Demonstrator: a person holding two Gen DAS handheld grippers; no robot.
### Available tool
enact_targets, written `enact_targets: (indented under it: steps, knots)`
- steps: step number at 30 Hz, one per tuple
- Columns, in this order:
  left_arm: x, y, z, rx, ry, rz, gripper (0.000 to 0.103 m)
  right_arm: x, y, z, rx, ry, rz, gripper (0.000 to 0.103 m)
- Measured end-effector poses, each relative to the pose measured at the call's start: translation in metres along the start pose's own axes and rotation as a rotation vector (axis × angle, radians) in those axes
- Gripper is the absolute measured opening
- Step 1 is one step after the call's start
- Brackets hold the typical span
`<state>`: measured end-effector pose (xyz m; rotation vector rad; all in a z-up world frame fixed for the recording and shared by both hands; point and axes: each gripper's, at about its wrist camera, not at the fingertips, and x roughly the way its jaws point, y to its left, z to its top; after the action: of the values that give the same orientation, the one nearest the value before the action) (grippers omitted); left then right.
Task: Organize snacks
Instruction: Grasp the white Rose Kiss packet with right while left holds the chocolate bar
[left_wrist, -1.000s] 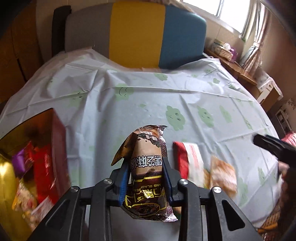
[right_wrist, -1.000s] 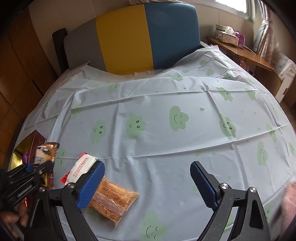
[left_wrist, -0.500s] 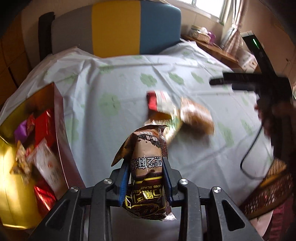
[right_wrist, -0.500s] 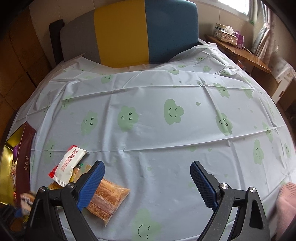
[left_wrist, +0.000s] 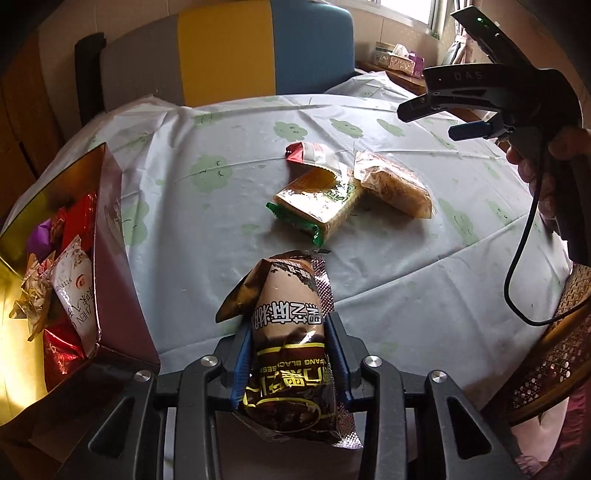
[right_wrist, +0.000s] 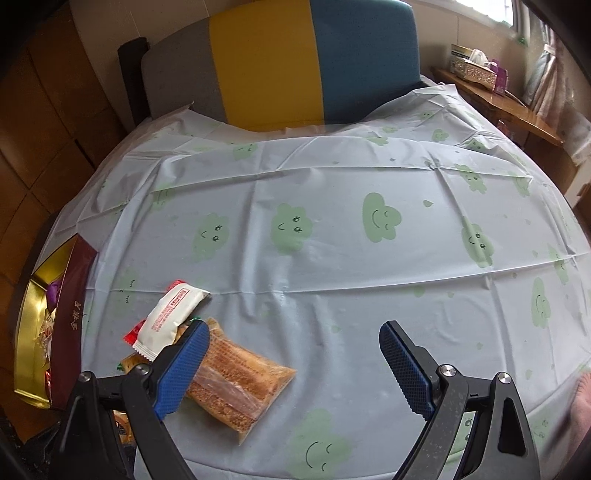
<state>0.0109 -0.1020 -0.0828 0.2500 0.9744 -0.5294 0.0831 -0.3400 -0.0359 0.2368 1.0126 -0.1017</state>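
Note:
A brown snack packet (left_wrist: 288, 373) stands upright between the blue pads of my left gripper (left_wrist: 290, 328). The jaws are opening, with the pads still against the packet's sides. Just left of it sits the maroon box with a gold lining (left_wrist: 110, 266), holding several wrapped snacks. On the tablecloth lie a red and white packet (left_wrist: 314, 153), a green-edged packet (left_wrist: 317, 206) and a clear cracker packet (left_wrist: 395, 184). My right gripper (right_wrist: 291, 354) hangs open and holds nothing; its left finger (right_wrist: 181, 369) is over the cracker packet (right_wrist: 240, 380), beside the white packet (right_wrist: 170, 314).
A cloud-print tablecloth (right_wrist: 332, 184) covers the round table. A grey, yellow and blue chair back (right_wrist: 277, 62) stands behind it, and a woven chair (left_wrist: 554, 350) at the near right. A hand (left_wrist: 546, 166) holds the right gripper, its cable dangling. The box (right_wrist: 70, 321) sits at the table's left edge.
The left gripper has swung over and down to the box, which now looms at its left. Its jaws stand slightly wider around the brown packet. The right gripper has barely moved.

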Motion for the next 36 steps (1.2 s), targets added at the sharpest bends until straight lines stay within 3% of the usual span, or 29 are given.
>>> enact_targets:
  steps: [9,14,16,25,30,33,36]
  knots:
    - [-0.001,0.001,-0.002,0.000,-0.016,-0.005,0.039,0.001,0.009,-0.004,-0.031,0.009,0.009,0.088]
    - [-0.001,0.000,-0.002,0.002,-0.016,0.001,0.039,0.006,0.013,-0.007,-0.045,0.031,0.005,0.064]
    - [-0.001,0.002,-0.003,-0.010,-0.021,-0.007,0.040,0.003,0.015,-0.006,-0.040,0.021,0.028,0.060]
    - [-0.003,0.005,-0.007,-0.022,-0.036,-0.020,0.041,0.018,0.058,0.003,0.001,0.106,0.187,0.060]
    - [-0.004,0.005,-0.009,-0.024,-0.045,-0.016,0.041,0.054,0.085,0.013,0.011,0.193,0.180,0.062]
    - [-0.004,0.005,-0.010,-0.025,-0.047,-0.016,0.041,0.073,0.100,0.016,-0.028,0.200,0.128,0.062]
    - [-0.005,0.005,-0.010,-0.027,-0.048,-0.021,0.041,0.088,0.113,0.013,-0.112,0.214,0.072,0.044]
